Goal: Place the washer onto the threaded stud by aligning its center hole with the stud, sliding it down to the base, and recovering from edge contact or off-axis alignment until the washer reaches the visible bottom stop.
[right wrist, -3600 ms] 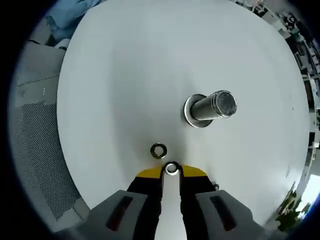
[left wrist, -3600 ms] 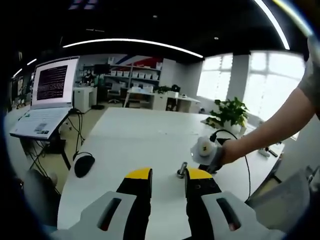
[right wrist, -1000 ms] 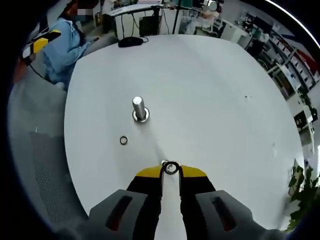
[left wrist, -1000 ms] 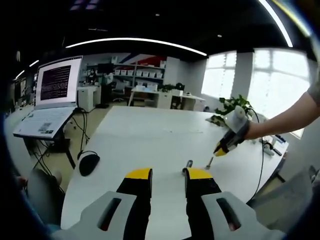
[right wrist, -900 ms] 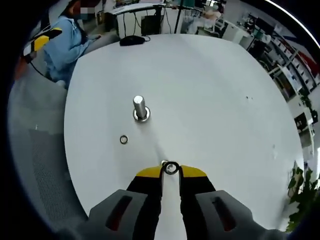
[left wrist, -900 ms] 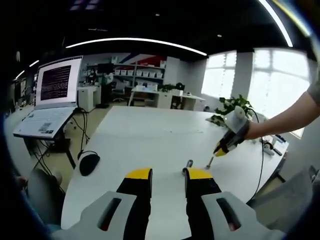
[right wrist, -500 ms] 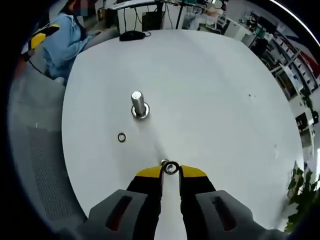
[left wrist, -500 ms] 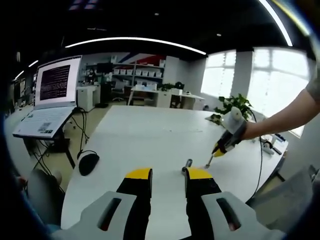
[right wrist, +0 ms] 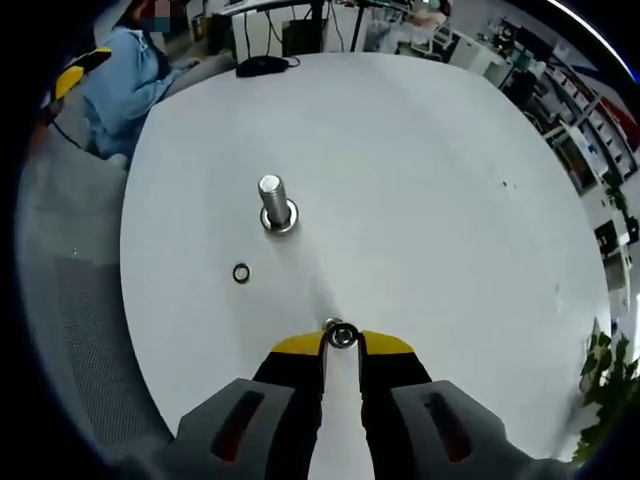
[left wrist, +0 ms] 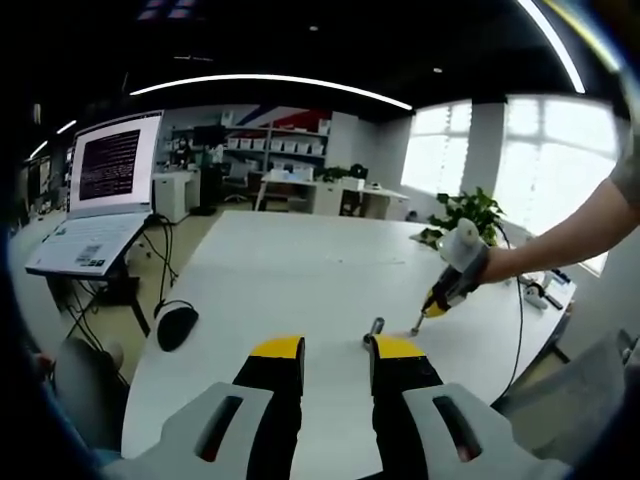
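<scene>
A short threaded stud stands upright on the white table, with a washer lying around its base. A second loose washer lies on the table just to the near left of it. My right gripper is shut on a small metal washer at its yellow tips, held well back from the stud. In the left gripper view the stud shows just past my open, empty left gripper. There the right gripper hangs tip-down to the stud's right.
An open laptop sits on a stand at the left, with a black mouse on the table edge. A potted plant stands at the far right. A person in a blue top sits beyond the table.
Since 3.6 s ago my right gripper has drawn well back from the stud, still holding the washer. Over the last second it has drifted slightly towards the stud. The left gripper stays put.
</scene>
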A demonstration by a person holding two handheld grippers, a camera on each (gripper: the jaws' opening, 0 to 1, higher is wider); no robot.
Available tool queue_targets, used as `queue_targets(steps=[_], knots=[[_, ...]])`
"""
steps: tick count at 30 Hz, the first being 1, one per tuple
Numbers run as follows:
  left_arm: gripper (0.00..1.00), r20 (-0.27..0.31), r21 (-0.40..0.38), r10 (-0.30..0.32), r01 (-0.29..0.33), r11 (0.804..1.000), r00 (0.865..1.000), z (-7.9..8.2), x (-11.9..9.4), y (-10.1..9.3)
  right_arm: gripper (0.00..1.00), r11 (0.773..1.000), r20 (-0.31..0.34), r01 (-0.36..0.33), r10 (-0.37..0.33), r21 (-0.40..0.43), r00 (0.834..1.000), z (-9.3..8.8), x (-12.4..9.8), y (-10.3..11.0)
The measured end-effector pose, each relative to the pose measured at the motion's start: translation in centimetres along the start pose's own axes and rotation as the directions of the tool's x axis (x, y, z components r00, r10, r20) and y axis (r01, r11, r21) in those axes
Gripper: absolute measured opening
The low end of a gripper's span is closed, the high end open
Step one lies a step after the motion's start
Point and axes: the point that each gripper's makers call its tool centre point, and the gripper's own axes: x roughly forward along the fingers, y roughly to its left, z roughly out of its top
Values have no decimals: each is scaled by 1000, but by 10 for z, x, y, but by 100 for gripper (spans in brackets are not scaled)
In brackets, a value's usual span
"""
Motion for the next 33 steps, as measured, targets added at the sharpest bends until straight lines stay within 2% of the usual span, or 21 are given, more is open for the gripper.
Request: queue_targets(steps=[18,26,33], knots=[[24,-2,-7,10,-10,1000,1000,-1,0,3,17,1000,13,28,-28,8,1000,-4,3,-4],[24,-6,2,8,-8,1000,1000,-1,1,1,18,999,18,31,-31,35,999,-17,1,1],[24,-15,-3,3,-3,1000,1000,-3,1,1,18,993,47,41,-47,112,998,-34,3,12]])
